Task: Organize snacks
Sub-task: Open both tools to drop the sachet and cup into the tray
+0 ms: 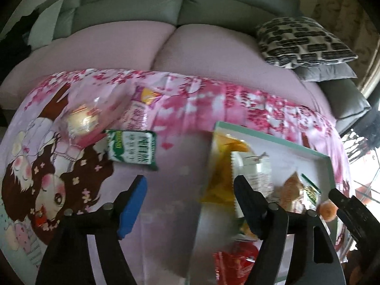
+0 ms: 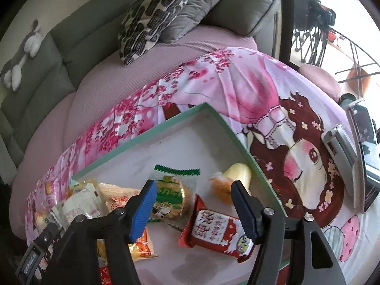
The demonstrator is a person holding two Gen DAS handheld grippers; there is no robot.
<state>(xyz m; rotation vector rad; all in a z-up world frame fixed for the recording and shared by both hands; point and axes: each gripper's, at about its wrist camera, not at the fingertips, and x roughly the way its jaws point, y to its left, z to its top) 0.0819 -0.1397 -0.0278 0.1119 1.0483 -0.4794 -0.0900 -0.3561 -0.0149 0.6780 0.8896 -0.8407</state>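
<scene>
In the left wrist view my left gripper (image 1: 190, 197) stands open over the pink cartoon-print cloth (image 1: 173, 213), nothing between its jaws. A green-and-white snack packet (image 1: 131, 149) lies just beyond its left finger. Past that lie a clear round packet (image 1: 80, 121) and a pink packet (image 1: 140, 109). The green-rimmed white box (image 1: 273, 137) at the right holds a yellow packet (image 1: 223, 173) and other snacks. In the right wrist view my right gripper (image 2: 193, 204) is open above the box (image 2: 237, 128). A red packet (image 2: 213, 232) and a green round-cracker packet (image 2: 173, 194) lie below it, untouched.
A grey sofa with a pink seat cover (image 1: 201, 47) lies behind the cloth, with a black-and-white patterned cushion (image 2: 154, 16) on it. A phone on a stand (image 2: 363, 156) sits at the cloth's right edge. A yellow-orange wrapped bun (image 2: 228, 180) lies by the box's right wall.
</scene>
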